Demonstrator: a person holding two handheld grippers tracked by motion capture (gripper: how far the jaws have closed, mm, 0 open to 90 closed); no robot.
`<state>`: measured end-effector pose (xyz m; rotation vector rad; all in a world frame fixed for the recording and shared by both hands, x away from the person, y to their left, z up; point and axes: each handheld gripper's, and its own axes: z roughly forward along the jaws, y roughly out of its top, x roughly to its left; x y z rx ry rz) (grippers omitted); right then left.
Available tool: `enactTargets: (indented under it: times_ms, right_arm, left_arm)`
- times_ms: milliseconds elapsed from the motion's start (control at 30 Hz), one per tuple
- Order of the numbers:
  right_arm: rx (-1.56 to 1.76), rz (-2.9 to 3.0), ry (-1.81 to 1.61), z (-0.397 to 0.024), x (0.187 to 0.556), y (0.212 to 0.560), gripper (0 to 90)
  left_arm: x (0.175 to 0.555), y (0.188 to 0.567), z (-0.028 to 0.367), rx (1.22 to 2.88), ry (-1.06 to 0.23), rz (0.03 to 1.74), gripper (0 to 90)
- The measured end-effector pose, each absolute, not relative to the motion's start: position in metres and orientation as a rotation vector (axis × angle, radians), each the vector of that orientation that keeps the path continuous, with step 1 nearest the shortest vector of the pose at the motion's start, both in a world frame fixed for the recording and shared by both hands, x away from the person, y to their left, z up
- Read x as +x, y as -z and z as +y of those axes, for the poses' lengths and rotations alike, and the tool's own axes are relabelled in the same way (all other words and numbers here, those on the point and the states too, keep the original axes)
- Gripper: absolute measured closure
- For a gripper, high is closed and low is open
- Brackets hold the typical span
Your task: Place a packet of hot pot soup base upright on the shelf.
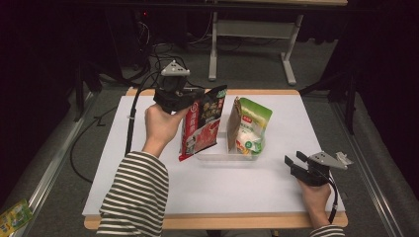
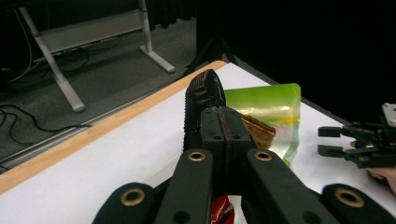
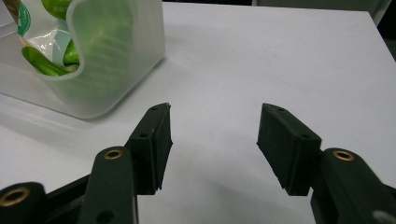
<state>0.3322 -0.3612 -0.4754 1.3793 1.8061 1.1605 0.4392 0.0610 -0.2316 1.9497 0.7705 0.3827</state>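
On the white worktop [image 1: 163, 182], there's a clear plastic tub [image 1: 217, 154] sitting about in the middle, and that's where all the action is. The left hand-held gripper [image 1: 190, 98] has its jaws clamped tight on the top edge of a red and black snack pouch [image 1: 202, 123], pinching it near the upper left corner. The pouch hangs upright, a bit tilted, with its bottom end down at the tub's left end; can't really tell if it's actually resting inside or just at the rim. From the left gripper view you can see the pouch's dark ribbed seal poking up edge-on between the closed jaws.

Just to the right of it, a green and white pouch [image 1: 249, 126] stands inside the tub, leaning a little, close to the red one but not touching as far as I can see.

The right hand-held gripper [image 1: 294, 163] is parked low near the front right of the worktop, well apart from the tub, jaws spread wide with nothing between them. In the right gripper view there's just bare white surface between its pads [image 3: 156, 140], with the tub's corner up at the top left.
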Motion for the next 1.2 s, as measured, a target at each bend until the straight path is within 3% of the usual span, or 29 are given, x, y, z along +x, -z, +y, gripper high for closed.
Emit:
enactTargets:
  times_ms: [400,933,1200]
  right_arm:
    - [1.375,1.804,-1.149,-0.36,0.331,0.475,45.5]
    - [1.352,1.802,-1.149,-0.359,0.33,0.475,45.7]
    - [1.345,1.807,-1.151,-0.359,0.33,0.475,45.6]
  left_arm:
    - [0.461,0.246,0.036,1.888,-0.473,0.768,90.0]
    - [0.486,0.281,0.001,1.812,-0.501,0.808,90.0]
    - [0.481,0.306,0.004,1.856,-0.527,0.803,90.0]
